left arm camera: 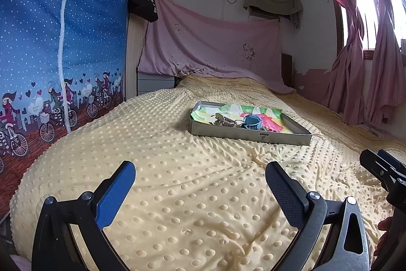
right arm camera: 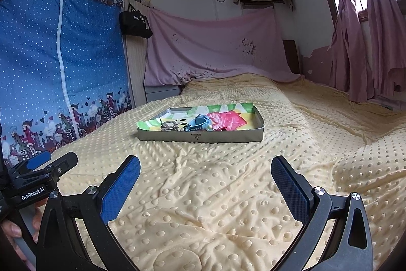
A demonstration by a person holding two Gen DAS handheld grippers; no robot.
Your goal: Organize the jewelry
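On the bed's yellow dotted blanket (left arm camera: 177,182), a shallow grey tray (right arm camera: 203,137) lined with colourful paper holds a blue watch (right arm camera: 200,122) and tangled jewelry (right arm camera: 168,126), while the left gripper (left arm camera: 200,184) and right gripper (right arm camera: 205,182) hover near, fingers spread wide and empty.

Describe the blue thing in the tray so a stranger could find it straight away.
Start at the yellow dotted blanket covering the bed, where a shallow grey tray lined with bright paper sits. Inside it, near the front wall, a small heap of jewelry lies. The blue banded piece stands tallest in that heap, the only blue item among thin metal-coloured pieces.
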